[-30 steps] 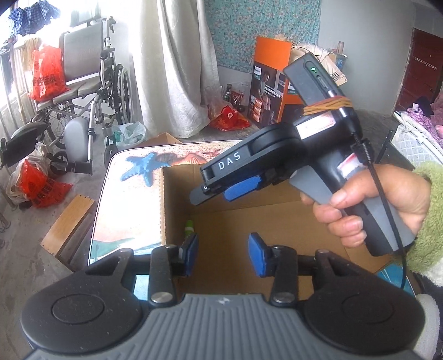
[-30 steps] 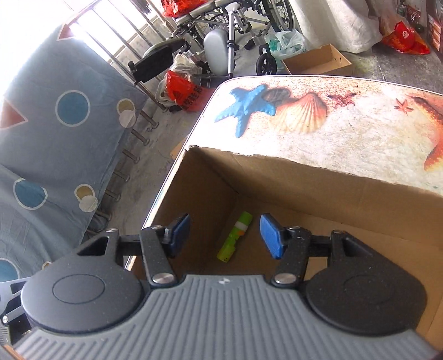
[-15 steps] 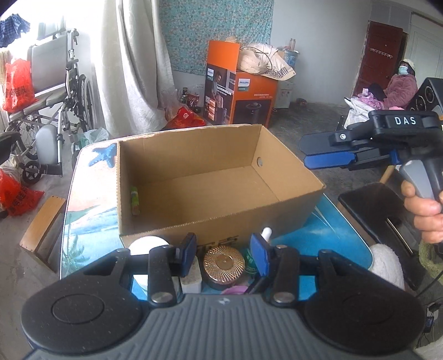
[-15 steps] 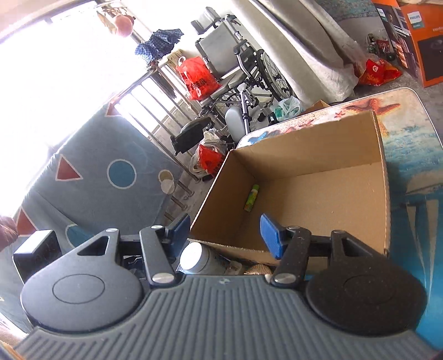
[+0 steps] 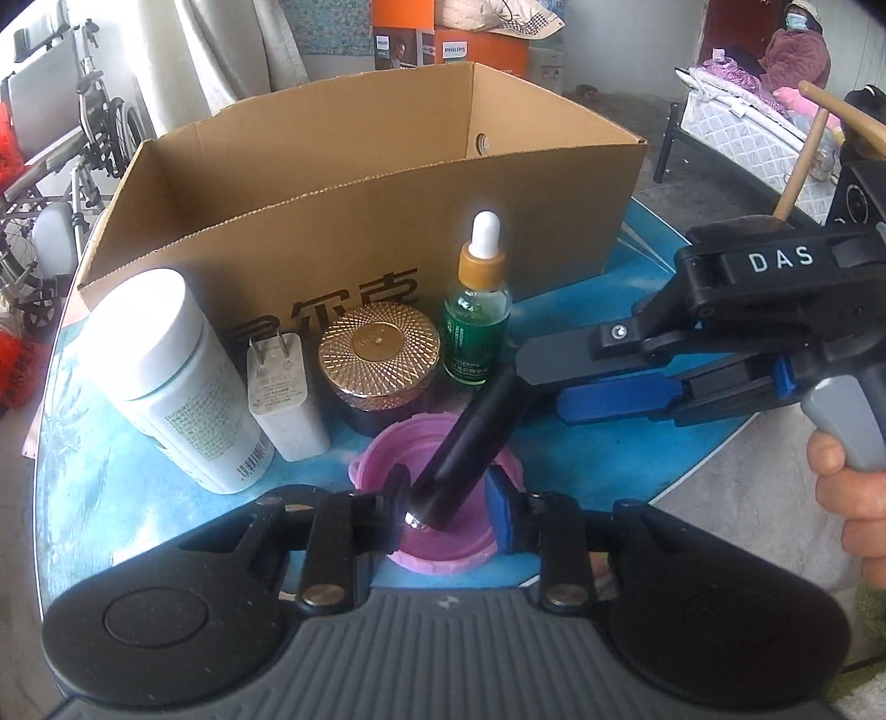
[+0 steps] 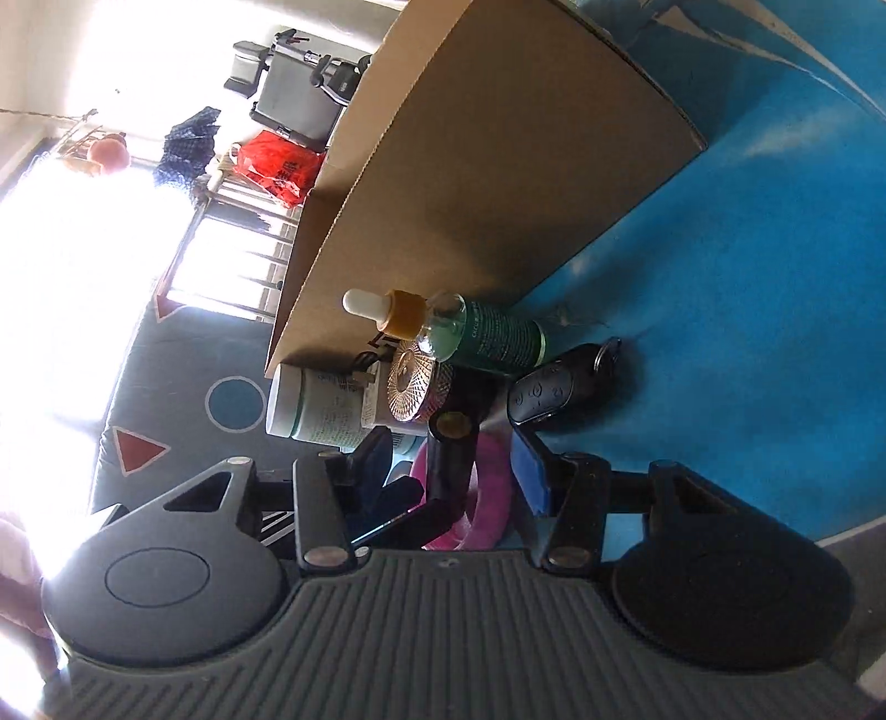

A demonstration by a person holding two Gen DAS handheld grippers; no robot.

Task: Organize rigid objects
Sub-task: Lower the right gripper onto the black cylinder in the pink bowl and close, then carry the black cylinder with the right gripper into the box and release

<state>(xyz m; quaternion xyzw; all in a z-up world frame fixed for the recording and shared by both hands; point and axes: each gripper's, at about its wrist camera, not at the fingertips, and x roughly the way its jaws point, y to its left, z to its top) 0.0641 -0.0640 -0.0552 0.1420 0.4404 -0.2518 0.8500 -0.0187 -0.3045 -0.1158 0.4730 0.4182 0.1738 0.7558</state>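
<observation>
A cardboard box (image 5: 354, 183) stands on the blue table (image 5: 581, 459). In front of it stand a white bottle (image 5: 177, 382), a white plug adapter (image 5: 279, 393), a gold-lidded jar (image 5: 379, 360) and a green dropper bottle (image 5: 476, 321). A black remote (image 5: 470, 443) lies across a pink lid (image 5: 437, 559). My left gripper (image 5: 448, 507) is open around the remote's near end. My right gripper (image 5: 542, 382) comes in from the right, open, its fingers either side of the remote's far end. The right wrist view shows the remote (image 6: 548, 387), the dropper bottle (image 6: 476, 332) and my right gripper (image 6: 454, 471).
The table's rounded edge (image 5: 714, 448) runs close on the right. A wheelchair (image 5: 50, 166) stands at the far left, an orange carton (image 5: 443, 44) behind the box, and a bed (image 5: 742, 127) at the far right.
Both grippers have pulled back from over the box and come down low to the items in front of it. Both now straddle the black remote.
</observation>
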